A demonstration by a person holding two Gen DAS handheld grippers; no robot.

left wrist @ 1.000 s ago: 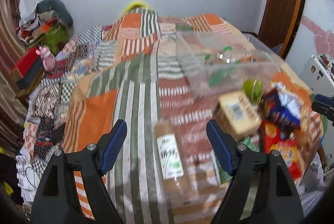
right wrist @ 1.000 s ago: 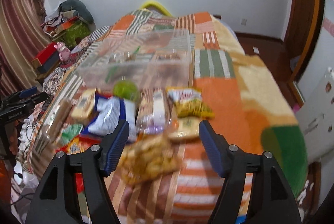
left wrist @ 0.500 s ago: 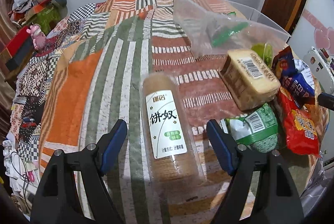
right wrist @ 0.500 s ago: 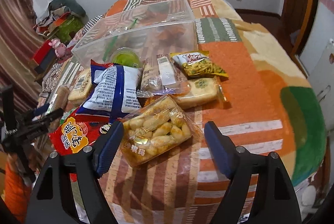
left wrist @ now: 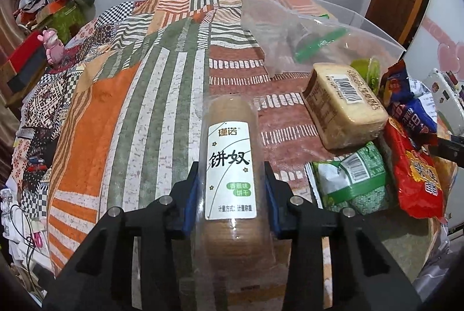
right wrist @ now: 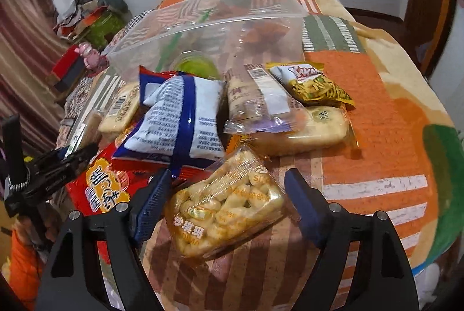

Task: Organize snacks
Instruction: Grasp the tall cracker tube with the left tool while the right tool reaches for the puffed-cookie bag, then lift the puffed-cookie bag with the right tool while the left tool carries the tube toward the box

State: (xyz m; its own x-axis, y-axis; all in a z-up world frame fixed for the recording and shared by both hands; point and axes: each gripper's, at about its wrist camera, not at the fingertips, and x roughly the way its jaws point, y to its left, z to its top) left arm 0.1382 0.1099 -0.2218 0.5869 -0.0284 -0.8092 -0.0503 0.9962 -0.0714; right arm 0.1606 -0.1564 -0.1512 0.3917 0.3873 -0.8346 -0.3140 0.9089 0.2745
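My left gripper [left wrist: 231, 195] is shut on a clear cracker tube with a white label [left wrist: 230, 166], which lies on the patchwork bedspread [left wrist: 121, 96]. My right gripper [right wrist: 224, 200] is open, its jaws on either side of a clear bag of yellow puffed snacks [right wrist: 226, 203]. A clear plastic bin [right wrist: 203, 29] stands behind the snack pile; it also shows in the left wrist view [left wrist: 290, 29]. The left gripper shows at the left edge of the right wrist view [right wrist: 49, 171].
Around the yellow bag lie a blue-white bag [right wrist: 179, 119], a red bag [right wrist: 101, 186], a noodle pack [right wrist: 313, 84] and wrapped cakes [right wrist: 304, 128]. In the left wrist view lie a cake block [left wrist: 345, 105], a green pack [left wrist: 351, 180] and a red bag [left wrist: 417, 174].
My left gripper has closed from open onto the cracker tube. My right gripper has moved down and forward so that the yellow snack bag lies between its open jaws.
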